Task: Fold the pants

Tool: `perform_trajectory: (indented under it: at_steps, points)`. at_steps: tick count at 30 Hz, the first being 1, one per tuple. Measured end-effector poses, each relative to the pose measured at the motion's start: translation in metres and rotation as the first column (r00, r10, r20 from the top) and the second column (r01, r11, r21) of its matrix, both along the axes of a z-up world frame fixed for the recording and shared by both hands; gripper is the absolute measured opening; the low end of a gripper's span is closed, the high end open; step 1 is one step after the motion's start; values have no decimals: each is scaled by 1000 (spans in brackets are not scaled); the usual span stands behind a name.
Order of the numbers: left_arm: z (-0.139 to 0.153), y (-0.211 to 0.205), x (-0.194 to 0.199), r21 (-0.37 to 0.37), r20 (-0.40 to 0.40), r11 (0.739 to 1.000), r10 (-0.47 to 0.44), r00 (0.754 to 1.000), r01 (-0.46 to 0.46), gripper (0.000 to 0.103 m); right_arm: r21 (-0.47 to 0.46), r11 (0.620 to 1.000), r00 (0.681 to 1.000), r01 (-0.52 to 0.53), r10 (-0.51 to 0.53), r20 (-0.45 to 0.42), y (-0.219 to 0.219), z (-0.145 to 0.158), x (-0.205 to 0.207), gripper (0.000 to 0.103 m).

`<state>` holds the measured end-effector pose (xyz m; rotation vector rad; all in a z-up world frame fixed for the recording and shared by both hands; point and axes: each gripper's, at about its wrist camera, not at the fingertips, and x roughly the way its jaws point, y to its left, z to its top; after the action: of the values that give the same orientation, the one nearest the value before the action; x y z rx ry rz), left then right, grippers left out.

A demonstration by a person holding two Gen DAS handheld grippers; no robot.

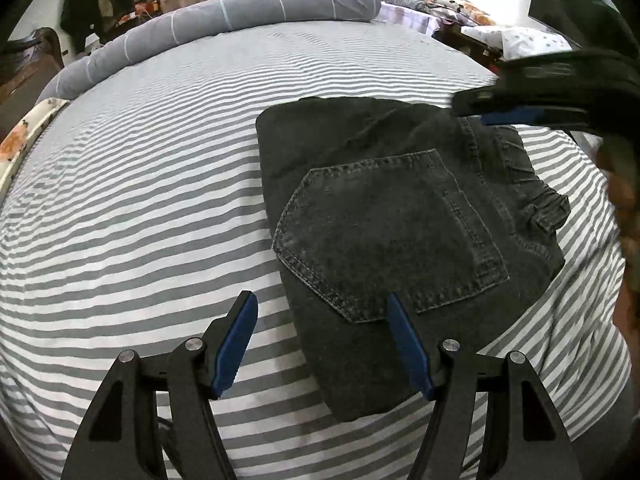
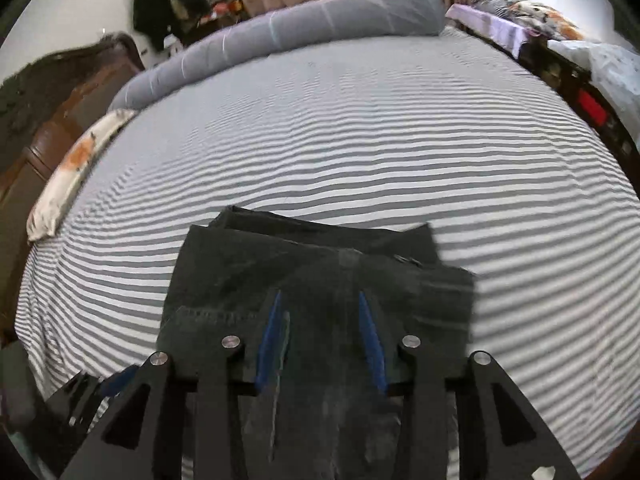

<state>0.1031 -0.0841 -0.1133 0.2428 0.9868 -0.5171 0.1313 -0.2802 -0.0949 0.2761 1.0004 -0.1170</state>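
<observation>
The black jeans (image 1: 400,240) are seen folded into a compact stack on the striped bedsheet (image 1: 140,220). Nothing is gripped: the left gripper (image 1: 322,312) is spread wide, the right gripper (image 2: 320,300) parted and empty. Folding looks finished; only a final smoothing is called for.
</observation>
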Motion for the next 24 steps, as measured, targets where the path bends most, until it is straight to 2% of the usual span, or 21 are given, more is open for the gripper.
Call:
perform_trajectory:
  at_steps: [2, 6, 7, 12, 17, 20, 24]
  points:
    - [-1, 0, 1, 0, -8, 1000, 2, 1000, -2, 68, -32, 999, 1000, -1, 0, -29, 1, -12, 10, 37]
    - [-4, 0, 3, -12, -33, 1000, 7, 999, -7, 68, -114, 993, 996, -23, 13, -84, -7, -32, 25, 26]
    - [-4, 0, 3, -14, -35, 1000, 8, 999, -8, 68, -144, 989, 995, -25, 10, -99, -8, -35, 27, 26]
    - [-4, 1, 5, -19, -43, 1000, 11, 999, -12, 68, -165, 986, 994, -39, 22, -107, -10, -36, 27, 26]
    - [-4, 2, 5, -20, -38, 1000, 13, 999, -14, 68, -139, 990, 997, -19, 9, -75, -10, -27, -5, 31]
    - [-4, 1, 5, -19, -35, 1000, 13, 999, -13, 68, -152, 988, 997, -13, 1, -79, -7, -23, -38, 46]
    - [-3, 2, 4, -23, -32, 1000, 10, 999, -11, 68, -150, 989, 996, -15, 0, -94, -6, -29, -86, 47]
